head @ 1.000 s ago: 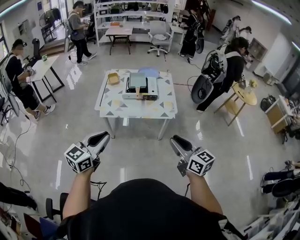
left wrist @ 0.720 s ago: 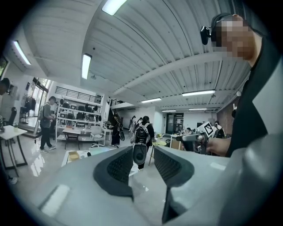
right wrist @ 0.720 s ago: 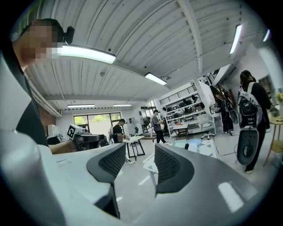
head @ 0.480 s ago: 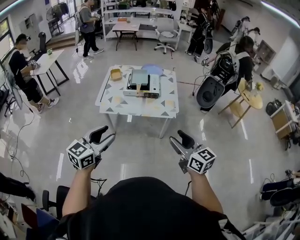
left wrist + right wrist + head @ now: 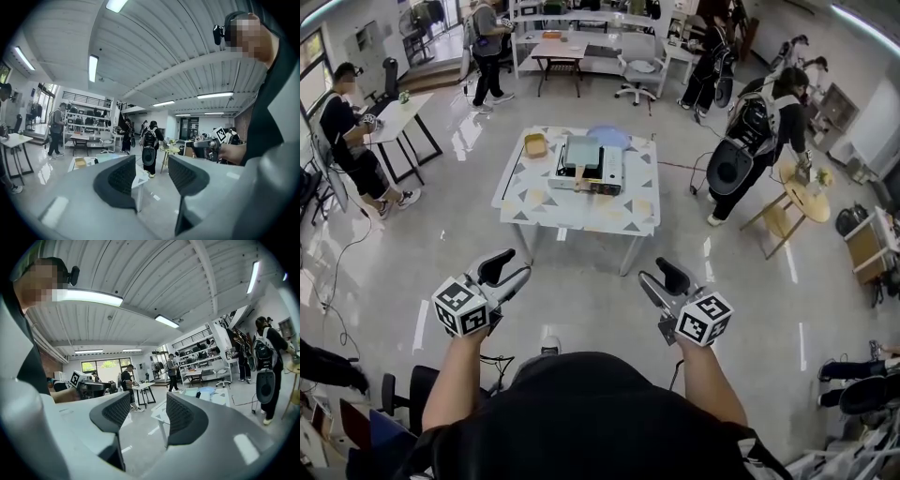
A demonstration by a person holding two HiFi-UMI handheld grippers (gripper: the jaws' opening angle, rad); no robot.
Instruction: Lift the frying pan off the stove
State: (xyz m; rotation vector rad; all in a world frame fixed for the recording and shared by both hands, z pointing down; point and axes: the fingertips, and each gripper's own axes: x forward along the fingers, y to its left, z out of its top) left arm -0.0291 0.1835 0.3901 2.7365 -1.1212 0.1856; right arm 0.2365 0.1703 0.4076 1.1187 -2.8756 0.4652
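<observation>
1 patterned table bears the stove mid-room.

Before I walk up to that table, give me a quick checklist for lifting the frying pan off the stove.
1. Left tongs open and empty: ok.
2. Right tongs have just been opening, nothing between them: ok.
3. Frying pan sitting on the stove on the table: ok.
4. Pan within reach: not ok, the table stands well ahead of both tongs.
5. Floor up to the table free of obstacles: ok, judging by the head view.
6. Which way the pan's handle points: cannot tell, too small to make out.
</observation>
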